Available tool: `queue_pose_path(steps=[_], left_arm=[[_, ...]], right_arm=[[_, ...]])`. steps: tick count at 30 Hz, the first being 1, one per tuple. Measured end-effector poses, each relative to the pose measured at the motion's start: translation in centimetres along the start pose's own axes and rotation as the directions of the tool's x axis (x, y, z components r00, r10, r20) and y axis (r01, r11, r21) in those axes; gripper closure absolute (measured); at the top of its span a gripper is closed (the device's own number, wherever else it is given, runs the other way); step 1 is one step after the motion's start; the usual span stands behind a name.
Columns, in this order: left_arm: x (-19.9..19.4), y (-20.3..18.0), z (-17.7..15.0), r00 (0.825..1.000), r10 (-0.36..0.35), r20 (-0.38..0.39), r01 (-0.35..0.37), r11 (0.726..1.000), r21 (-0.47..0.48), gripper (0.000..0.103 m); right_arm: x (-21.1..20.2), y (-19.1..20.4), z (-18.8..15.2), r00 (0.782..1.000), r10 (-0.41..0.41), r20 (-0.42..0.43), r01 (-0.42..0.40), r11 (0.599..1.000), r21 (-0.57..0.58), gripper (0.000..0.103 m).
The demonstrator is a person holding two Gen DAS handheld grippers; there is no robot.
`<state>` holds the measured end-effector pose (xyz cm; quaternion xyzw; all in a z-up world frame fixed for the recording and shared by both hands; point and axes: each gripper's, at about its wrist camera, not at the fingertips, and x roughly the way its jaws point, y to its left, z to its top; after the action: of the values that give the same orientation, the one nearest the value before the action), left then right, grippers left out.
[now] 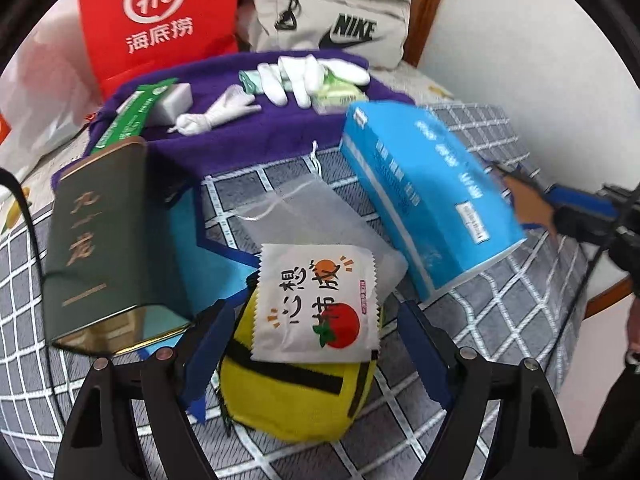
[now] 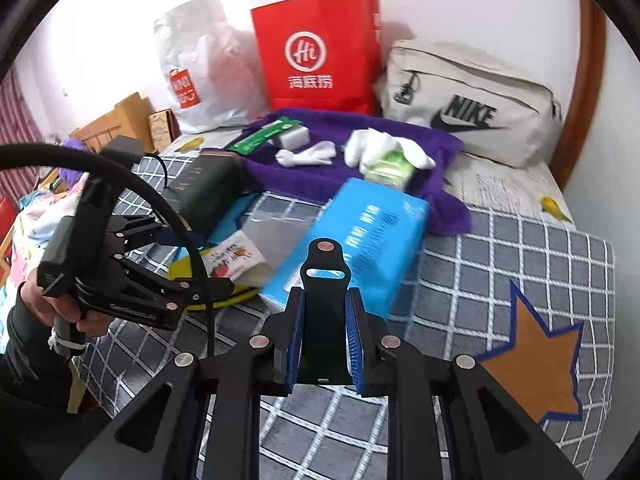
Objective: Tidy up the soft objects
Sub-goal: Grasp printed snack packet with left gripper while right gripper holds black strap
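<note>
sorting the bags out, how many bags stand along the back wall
3: white plastic bag at left, red paper bag in the middle, beige Nike bag at right. More may be hidden behind them.

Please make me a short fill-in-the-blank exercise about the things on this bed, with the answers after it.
1. The white snack packet lies on a ____ pouch.
2. The white gloves lie on a ____ towel.
3. The pale bag beside the red bag bears the word ____.
4. The right gripper holds a tilted ____ pack.
Answers: yellow; purple; NIKE; blue
</note>
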<state>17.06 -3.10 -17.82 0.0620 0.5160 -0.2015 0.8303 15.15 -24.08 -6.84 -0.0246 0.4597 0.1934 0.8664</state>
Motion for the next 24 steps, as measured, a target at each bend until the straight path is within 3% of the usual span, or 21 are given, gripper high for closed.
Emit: queue_pose_path(steps=[3, 5, 7, 10, 13, 24], left_arm=[[1.0, 0.1, 0.2, 0.999, 0.035, -0.019, -0.035, 0.999, -0.004, 0.021], [1.4, 0.6, 0.2, 1.000, 0.014, -0.025, -0.014, 0.999, -0.034, 0.023], [1.0, 1.2, 0.2, 1.000, 0.005, 0.001, -0.005, 0.998, -0.059, 0.042], [0.3, 2.0, 0.1, 1.000, -0.025, 0.008, 0.026, 0.997, -0.078, 0.056], [-0.8, 2.5, -0.2, 0.998, -0.051, 0.025, 0.053, 0.995, -0.080, 0.061], [-3.8, 2.5, -1.6, 0.995, -0.077, 0.055, 0.080, 0.995, -0.057, 0.063]], right_arm=[[0.1, -0.8, -0.5, 1.000, -0.001, -0.006, 0.001, 1.000, 0.018, 0.082], [0.3, -1.1, -0.7, 1.000, 0.003, -0.009, -0.003, 0.999, 0.032, 0.082], [0.4, -1.3, -0.9, 1.000, 0.006, -0.012, -0.005, 0.999, 0.037, 0.082], [0.5, -1.3, -1.0, 1.000, 0.013, -0.011, -0.012, 0.999, 0.042, 0.082], [0.5, -1.2, -1.0, 1.000, 0.020, -0.007, -0.019, 0.999, 0.044, 0.082], [0.5, -1.1, -0.8, 1.000, 0.025, -0.007, -0.024, 0.999, 0.041, 0.082]])
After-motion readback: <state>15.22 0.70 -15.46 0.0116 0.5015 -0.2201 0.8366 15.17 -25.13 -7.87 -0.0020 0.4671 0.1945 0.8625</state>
